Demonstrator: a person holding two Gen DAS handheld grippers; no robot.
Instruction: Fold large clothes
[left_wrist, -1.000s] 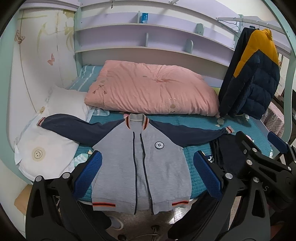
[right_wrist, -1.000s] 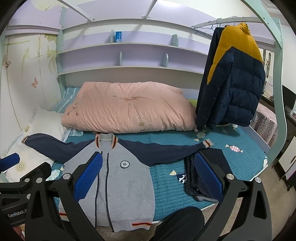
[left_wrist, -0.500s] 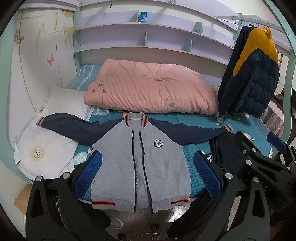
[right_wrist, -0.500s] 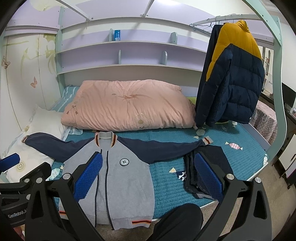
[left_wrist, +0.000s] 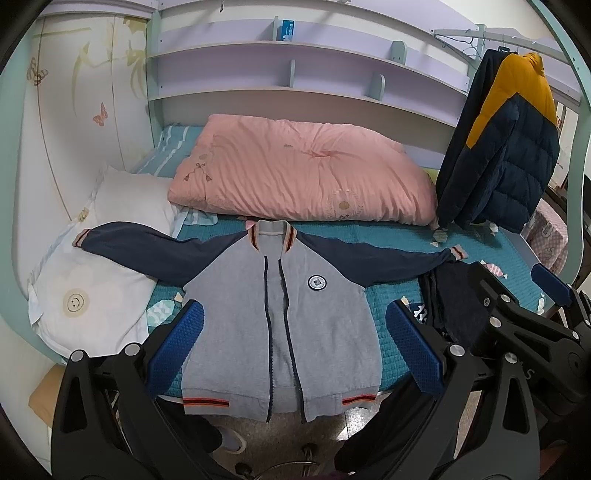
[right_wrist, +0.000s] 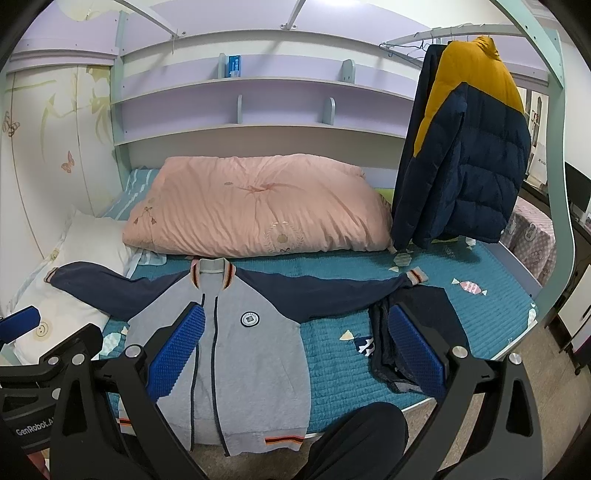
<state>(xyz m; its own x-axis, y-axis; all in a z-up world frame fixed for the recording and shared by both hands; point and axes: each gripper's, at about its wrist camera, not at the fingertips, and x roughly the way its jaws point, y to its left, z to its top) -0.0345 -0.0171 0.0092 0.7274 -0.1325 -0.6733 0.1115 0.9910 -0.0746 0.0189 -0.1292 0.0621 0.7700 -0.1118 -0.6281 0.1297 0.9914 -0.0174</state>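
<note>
A grey jacket (left_wrist: 280, 325) with navy sleeves lies face up on the teal bed, sleeves spread wide, hem hanging over the front edge; it also shows in the right wrist view (right_wrist: 243, 354). My left gripper (left_wrist: 293, 347) is open and empty, held above the jacket's lower half. My right gripper (right_wrist: 295, 343) is open and empty, above the jacket's right side and the bedspread. The right gripper's body shows at the right of the left wrist view (left_wrist: 524, 332).
A dark folded garment (right_wrist: 410, 332) lies on the bed right of the jacket. A pink quilt (right_wrist: 255, 206) lies behind, white pillows (left_wrist: 99, 273) at left under a sleeve. A navy-yellow puffer coat (right_wrist: 465, 147) hangs at right. Shelves (right_wrist: 258, 107) line the wall.
Both grippers have risen and tilted slightly, so the jacket sits a little lower in both views. Nothing on the bed has moved.
</note>
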